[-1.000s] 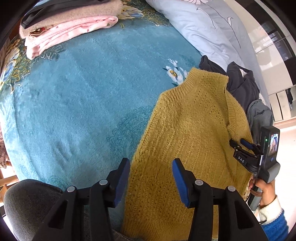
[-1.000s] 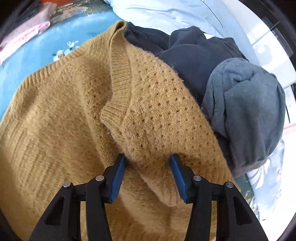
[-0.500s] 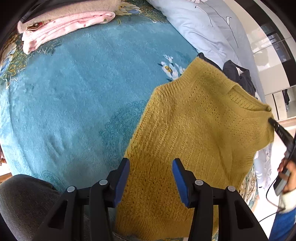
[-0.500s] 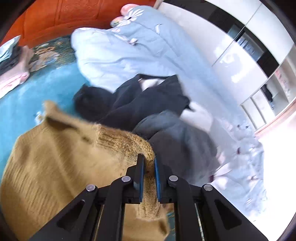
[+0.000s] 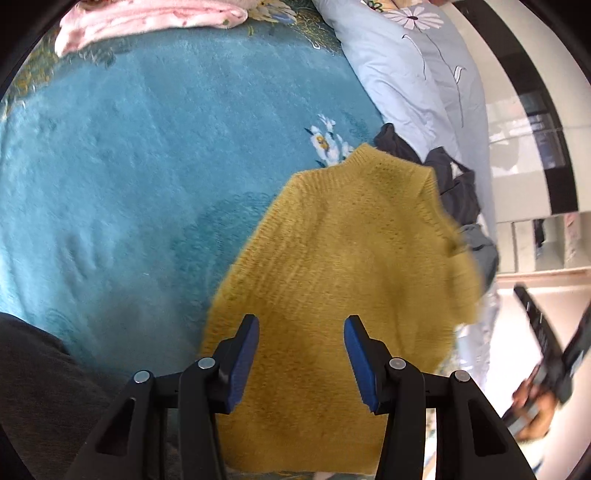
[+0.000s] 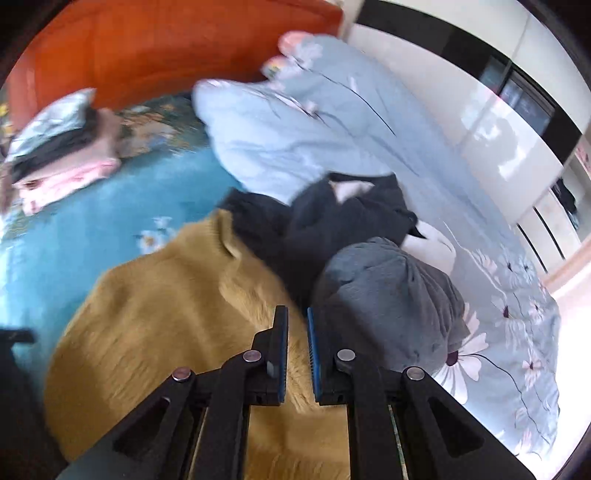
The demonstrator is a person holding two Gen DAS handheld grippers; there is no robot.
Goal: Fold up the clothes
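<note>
The mustard sweater [image 5: 343, 266] is lying on the teal bedspread [image 5: 129, 166] with its long axis running away from the left claw [image 5: 301, 354], hem nearest and ribbed collar farthest. The left claw is hovering over the hem end with its fingers spread wide, gripping nothing. The right claw [image 6: 297, 347] is sitting at the sweater's right edge [image 6: 177, 317], fingers drawn nearly together with a sliver of gap; yellow knit is showing in that gap, so it is probably pinching the fabric (the motion blur is keeping me from being sure). Judging by this, the right claw is the nearer one to the edge that needs carrying, and any fold will be going leftward across the body toward open bedspread.

The sweater is looking thick, fuzzy and loosely knitted, its right side blurred. Dark garments [image 6: 332, 221] and a grey bundle [image 6: 391, 295] are crowding just beside that side, with folded pink clothes [image 5: 147, 18] resting well apart at the far end.
</note>
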